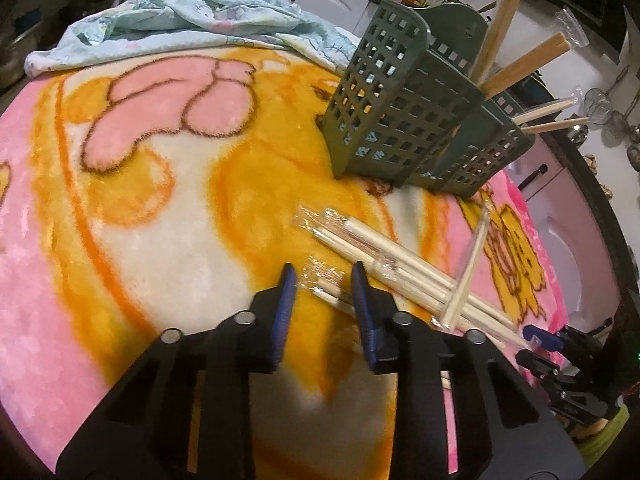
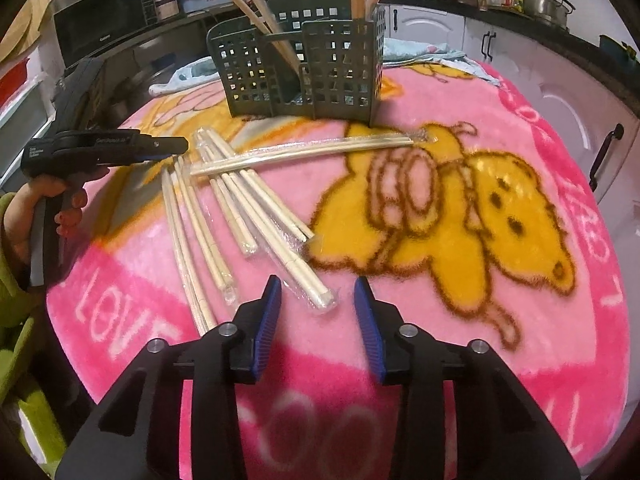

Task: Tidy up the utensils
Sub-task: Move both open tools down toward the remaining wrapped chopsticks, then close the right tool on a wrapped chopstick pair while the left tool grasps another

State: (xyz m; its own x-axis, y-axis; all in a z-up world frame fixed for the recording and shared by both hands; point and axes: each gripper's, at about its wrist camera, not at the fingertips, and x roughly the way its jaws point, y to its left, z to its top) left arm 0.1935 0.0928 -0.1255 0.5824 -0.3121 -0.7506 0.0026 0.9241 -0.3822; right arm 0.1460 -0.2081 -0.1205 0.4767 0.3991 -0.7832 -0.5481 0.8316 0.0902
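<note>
The pink blanket point(image 2: 400, 360) carries everything, and the green utensil holder point(image 2: 304, 68) is our landmark, with four bare chopsticks point(image 2: 256, 4) standing in its compartments. Just in front of it, wrapped chopstick pairs point(image 2: 240, 208) lie crisscrossed. Left gripper point(image 1: 324, 280) straddles one pair's end, jaws spread; right gripper point(image 2: 318, 292) likewise, not pinching. Best to close squarely on a single pair.

pink cartoon blanket point(image 2: 520, 92), crumpled blue cloth point(image 1: 192, 20)
</note>
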